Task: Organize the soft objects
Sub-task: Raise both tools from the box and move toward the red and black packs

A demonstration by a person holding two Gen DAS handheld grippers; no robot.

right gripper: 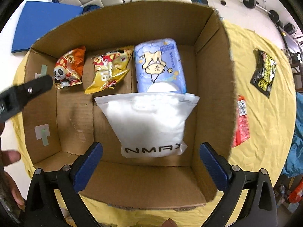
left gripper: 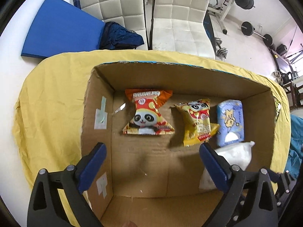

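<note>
Tools left point(left gripper: 151, 155) and right point(right gripper: 151, 155) hang released, pointing down into the cardboard box point(right gripper: 214, 60).

left tool point(left gripper: 151, 147) black frame, blue pads; right tool point(right gripper: 150, 147) alike, silver screws

A yellow cloth point(left gripper: 56, 98) covers the bench. Beyond it stand two white quilted chairs point(left gripper: 181, 19) on a pale floor point(left gripper: 244, 43), with a blue mat point(left gripper: 62, 32) at one side and barbells point(left gripper: 255, 32), dumbbells point(left gripper: 220, 46) and a weight rack point(left gripper: 227, 1) at the other.
</note>
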